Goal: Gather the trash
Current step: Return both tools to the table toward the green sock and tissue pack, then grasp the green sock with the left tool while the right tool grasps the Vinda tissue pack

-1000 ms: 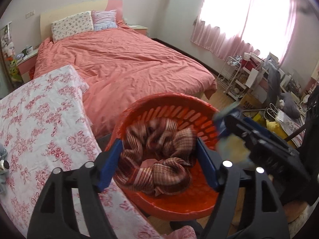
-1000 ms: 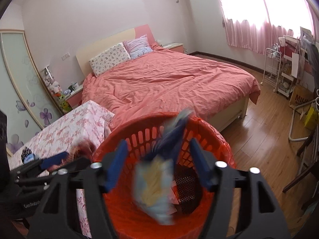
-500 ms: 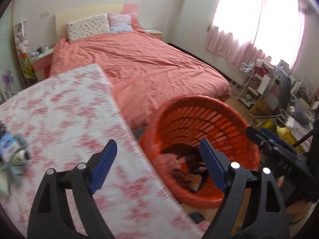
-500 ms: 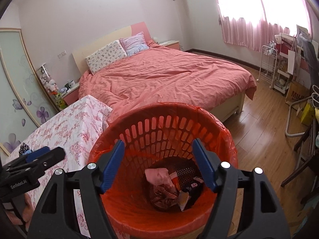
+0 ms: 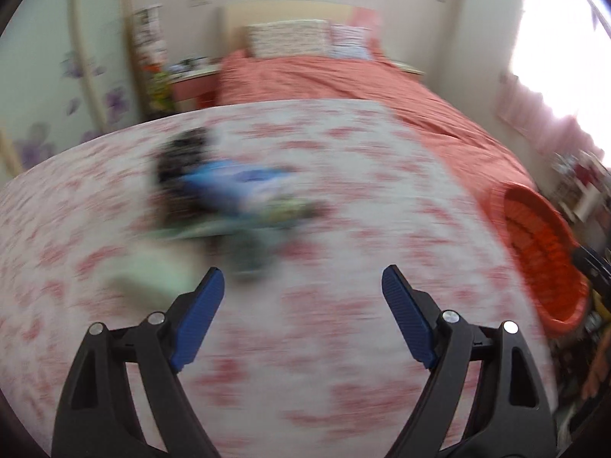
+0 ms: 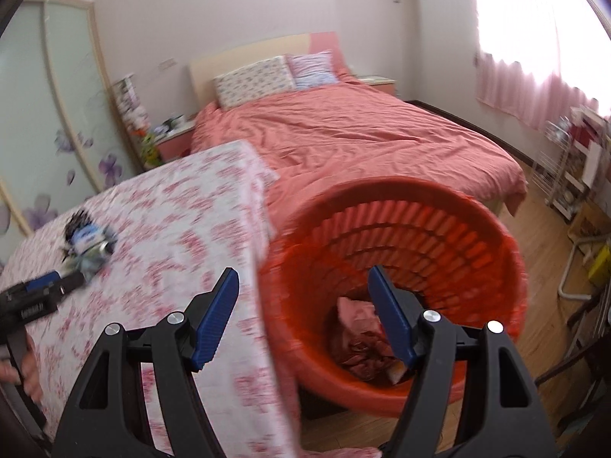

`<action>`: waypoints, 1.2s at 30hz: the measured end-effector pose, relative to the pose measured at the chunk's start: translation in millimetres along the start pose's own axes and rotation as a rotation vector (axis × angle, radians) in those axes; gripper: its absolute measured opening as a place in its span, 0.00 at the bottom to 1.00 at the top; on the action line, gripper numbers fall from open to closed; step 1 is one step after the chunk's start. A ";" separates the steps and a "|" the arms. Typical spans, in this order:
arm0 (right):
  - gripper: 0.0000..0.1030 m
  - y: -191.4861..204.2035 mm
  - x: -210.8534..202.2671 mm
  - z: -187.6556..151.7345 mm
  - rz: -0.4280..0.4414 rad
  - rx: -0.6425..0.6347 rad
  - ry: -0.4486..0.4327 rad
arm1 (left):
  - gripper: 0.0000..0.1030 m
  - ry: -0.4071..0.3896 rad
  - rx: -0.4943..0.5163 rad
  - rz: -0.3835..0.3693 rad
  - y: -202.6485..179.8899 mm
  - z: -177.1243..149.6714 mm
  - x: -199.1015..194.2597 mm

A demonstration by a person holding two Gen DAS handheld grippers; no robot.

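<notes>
Table (image 6: 160, 229), draped in a white cloth with red floral print, fills the lower left of the right wrist view and most of the left wrist view (image 5: 305, 324). A small heap of trash (image 6: 89, 246), blurred, with blue, black and pale green parts, lies on the cloth at the left (image 5: 229, 206). Wooden floor (image 6: 550, 267), right of frame, carries the orange basket (image 6: 397, 282), which stands just beside the table's edge. Bed (image 6: 343, 133) with pink cover and two pillows (image 6: 254, 80) occupies the upper centre.

Left wrist view: down over floral table (image 5: 343, 343). Right: basket (image 6: 477, 229) close. Both share bed (image 6: 362, 133).
</notes>
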State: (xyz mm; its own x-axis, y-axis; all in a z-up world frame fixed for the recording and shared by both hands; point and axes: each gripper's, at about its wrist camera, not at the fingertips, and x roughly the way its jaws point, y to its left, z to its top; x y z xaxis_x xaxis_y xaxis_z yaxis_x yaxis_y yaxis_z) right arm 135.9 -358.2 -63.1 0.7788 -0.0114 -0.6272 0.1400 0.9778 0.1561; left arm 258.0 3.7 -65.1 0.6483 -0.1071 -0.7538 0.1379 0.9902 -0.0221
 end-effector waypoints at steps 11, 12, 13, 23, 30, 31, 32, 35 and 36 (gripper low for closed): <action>0.68 69.1 19.9 -13.1 0.084 -0.091 0.074 | 0.69 0.082 -0.170 0.077 99.1 5.5 38.8; 0.68 72.8 20.7 -13.5 0.087 -0.097 0.078 | 0.62 0.090 -0.172 0.070 98.5 5.9 42.6; 0.68 76.6 21.6 -13.7 0.089 -0.102 0.082 | 0.51 0.075 -0.158 0.092 96.0 7.0 43.4; 0.68 111.0 30.7 -19.7 0.132 -0.150 0.117 | 0.11 0.010 -0.200 0.196 131.4 -3.6 17.2; 0.68 136.5 39.8 -20.1 0.180 -0.159 0.135 | 0.22 0.036 -0.290 0.246 184.6 -11.5 10.6; 0.68 141.6 42.0 -18.6 0.193 -0.153 0.138 | 0.30 0.041 -0.299 0.238 188.6 -13.2 12.0; 0.68 147.5 44.8 -16.2 0.211 -0.146 0.141 | 0.36 0.047 -0.301 0.230 191.3 -14.8 13.8; 0.68 164.2 52.7 -8.2 0.244 -0.140 0.144 | 0.47 0.047 -0.287 0.231 193.7 -19.3 18.1; 0.68 172.0 55.7 -4.8 0.253 -0.146 0.141 | 0.48 0.049 -0.276 0.232 192.7 -20.1 19.4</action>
State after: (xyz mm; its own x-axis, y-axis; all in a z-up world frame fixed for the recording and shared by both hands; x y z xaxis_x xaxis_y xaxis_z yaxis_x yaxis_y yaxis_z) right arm 200.4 -189.6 -74.8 0.6836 0.2550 -0.6838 -0.1447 0.9657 0.2155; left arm 282.1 194.2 -97.2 0.6011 0.1213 -0.7899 -0.2205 0.9752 -0.0180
